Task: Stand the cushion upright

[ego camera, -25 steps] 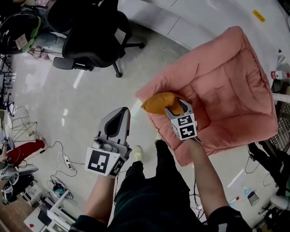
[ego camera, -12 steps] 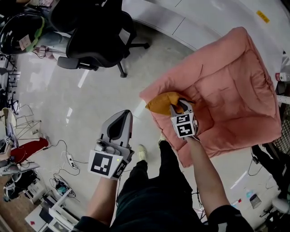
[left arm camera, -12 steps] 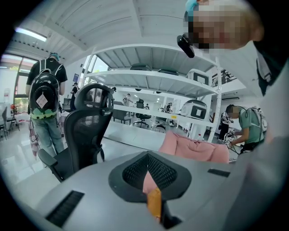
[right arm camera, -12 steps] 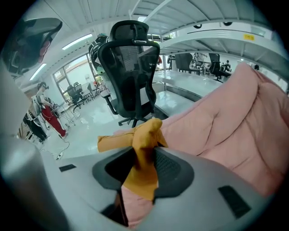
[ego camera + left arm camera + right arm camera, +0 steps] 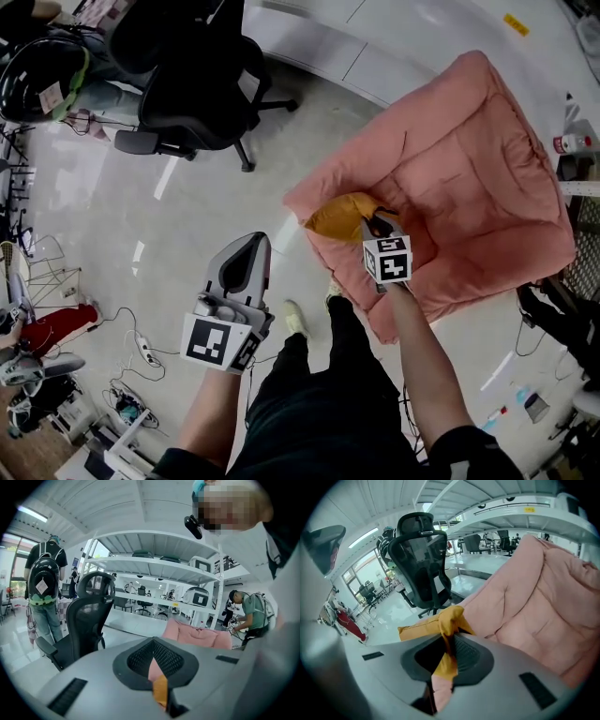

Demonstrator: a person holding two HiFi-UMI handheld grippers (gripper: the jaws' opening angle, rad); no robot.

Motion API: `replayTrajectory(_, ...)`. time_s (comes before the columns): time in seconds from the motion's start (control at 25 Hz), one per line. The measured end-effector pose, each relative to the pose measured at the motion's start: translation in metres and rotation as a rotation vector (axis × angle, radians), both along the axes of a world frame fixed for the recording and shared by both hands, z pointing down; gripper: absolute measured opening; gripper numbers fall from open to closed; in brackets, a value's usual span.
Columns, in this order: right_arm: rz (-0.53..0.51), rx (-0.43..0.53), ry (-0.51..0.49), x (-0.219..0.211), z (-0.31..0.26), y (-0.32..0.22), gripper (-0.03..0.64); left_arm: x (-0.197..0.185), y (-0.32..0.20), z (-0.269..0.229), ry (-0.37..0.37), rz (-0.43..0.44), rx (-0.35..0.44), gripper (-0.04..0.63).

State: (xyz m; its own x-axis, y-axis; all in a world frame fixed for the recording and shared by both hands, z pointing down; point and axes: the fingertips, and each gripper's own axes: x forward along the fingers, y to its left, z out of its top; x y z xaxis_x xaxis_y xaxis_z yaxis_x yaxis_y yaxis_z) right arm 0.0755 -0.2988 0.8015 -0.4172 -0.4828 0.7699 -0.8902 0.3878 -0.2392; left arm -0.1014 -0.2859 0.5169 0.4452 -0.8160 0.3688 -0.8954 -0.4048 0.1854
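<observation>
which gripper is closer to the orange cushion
Right. The right gripper is on the orange cushion, its jaws having just been closing on a fold of its fabric. The left gripper hangs apart from it, over the floor.

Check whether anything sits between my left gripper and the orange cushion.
Nothing visible does. The left gripper hangs shut over the floor, with open air across to the orange cushion on the pink seat pad. The right gripper, whose jaws have just been closing, pinches its fabric.
</observation>
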Motion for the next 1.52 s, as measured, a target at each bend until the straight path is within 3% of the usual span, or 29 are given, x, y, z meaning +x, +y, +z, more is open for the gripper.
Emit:
replayTrajectory(0.32,0.193,0.023,-0.074,0.037,-0.045,0.015,0.046,0.015,0.013,-0.014,0.017,0.086,0.042,0.006)
replayTrajectory(0.8,0.585,0.055,-0.279,0.122,-0.116,0.035,0.044,0.112,0.025,-0.044,0.058,0.32,0.064,0.006)
replayTrajectory(1.12,0.85,0.078,-0.465,0.199,-0.125,0.029,0.044,0.179,0.02,-0.046,0.055,0.418,0.045,0.006)
replayTrajectory(1.52,1.063,0.112,-0.722,0.253,-0.101,0.005,0.043,0.207,0.008,-0.035,0.0,0.458,-0.01,0.006)
